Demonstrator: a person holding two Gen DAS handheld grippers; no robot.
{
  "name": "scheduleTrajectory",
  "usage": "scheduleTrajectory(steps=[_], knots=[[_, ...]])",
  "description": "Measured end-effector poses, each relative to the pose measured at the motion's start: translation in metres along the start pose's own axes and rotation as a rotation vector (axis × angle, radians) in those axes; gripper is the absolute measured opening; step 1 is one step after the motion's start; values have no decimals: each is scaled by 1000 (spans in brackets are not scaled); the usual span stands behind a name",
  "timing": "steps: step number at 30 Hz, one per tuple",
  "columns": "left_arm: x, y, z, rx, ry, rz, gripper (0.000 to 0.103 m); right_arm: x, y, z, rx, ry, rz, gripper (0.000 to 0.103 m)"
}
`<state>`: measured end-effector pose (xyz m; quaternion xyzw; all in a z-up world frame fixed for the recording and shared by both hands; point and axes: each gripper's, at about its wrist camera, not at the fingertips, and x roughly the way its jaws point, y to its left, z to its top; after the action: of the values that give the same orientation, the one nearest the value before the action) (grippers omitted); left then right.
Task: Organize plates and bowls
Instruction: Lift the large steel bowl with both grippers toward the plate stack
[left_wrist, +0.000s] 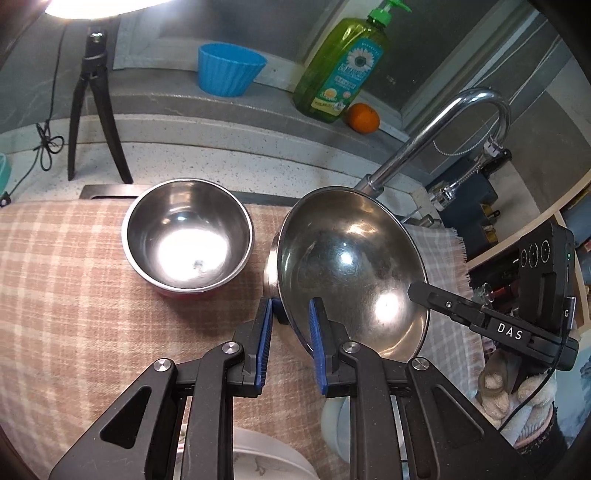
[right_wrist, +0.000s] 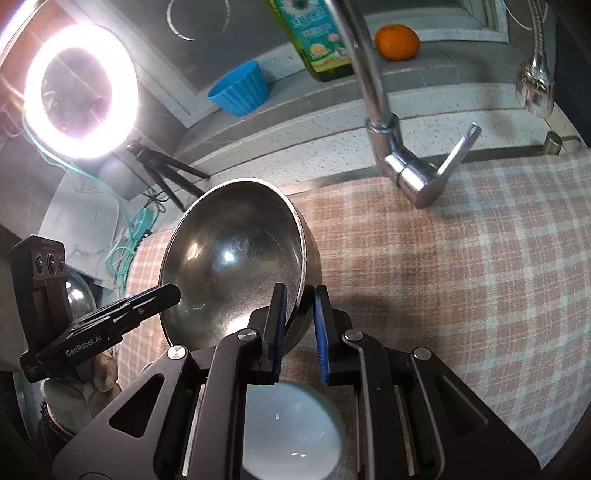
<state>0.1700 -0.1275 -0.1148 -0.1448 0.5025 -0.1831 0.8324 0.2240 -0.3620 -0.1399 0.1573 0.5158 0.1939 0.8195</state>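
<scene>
A large steel bowl (left_wrist: 351, 269) is held tilted above the checked cloth, and it also shows in the right wrist view (right_wrist: 236, 258). My left gripper (left_wrist: 290, 325) is shut on its left rim. My right gripper (right_wrist: 299, 314) is shut on its right rim. A smaller steel bowl with a red outside (left_wrist: 188, 236) stands upright on the cloth to the left. The right gripper (left_wrist: 480, 317) reaches in from the right in the left wrist view. The left gripper (right_wrist: 147, 302) reaches in from the left in the right wrist view. A white bowl (right_wrist: 291, 432) lies below my right gripper.
A chrome faucet (left_wrist: 443, 125) arches behind the large bowl, and its lever (right_wrist: 439, 173) juts over the cloth. On the back ledge stand a blue cup (left_wrist: 229, 68), a green soap bottle (left_wrist: 343, 70) and an orange (left_wrist: 364, 117). A black tripod (left_wrist: 94, 110) and ring light (right_wrist: 79, 92) stand at the left.
</scene>
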Motion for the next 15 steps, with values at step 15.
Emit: scheduleTrajectory(steps=[15], knots=[[-79, 46, -33, -89, -114, 69, 18, 4, 93, -17, -162, 17, 86, 15]])
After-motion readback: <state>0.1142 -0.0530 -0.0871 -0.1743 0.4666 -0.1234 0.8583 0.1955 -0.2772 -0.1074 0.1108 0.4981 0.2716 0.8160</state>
